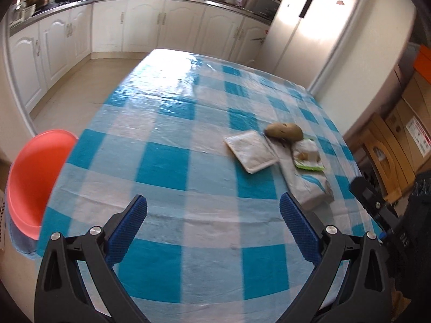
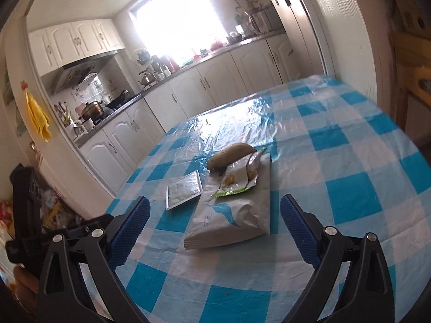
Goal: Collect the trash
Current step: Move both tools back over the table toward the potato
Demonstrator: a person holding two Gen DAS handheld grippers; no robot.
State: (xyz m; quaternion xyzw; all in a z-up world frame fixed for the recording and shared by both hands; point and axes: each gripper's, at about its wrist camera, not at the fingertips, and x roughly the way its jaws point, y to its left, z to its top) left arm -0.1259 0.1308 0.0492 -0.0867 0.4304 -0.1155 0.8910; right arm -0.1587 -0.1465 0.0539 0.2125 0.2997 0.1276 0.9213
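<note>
Orange bowl [image 1: 37, 180] only in left view, yellow cloth [image 2: 39, 118] only in right, both grippers spread, empty

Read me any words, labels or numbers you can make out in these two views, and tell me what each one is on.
None can be read for certain.
Large grey packet: blue and dark print, blurred.
Small green-edged wrapper: print too small.
Flat white sachet: faint marks, unreadable.
Cardboard box label: red and black print, too blurred.
Black device at the left view's right edge: pale characters, unclear.
</note>
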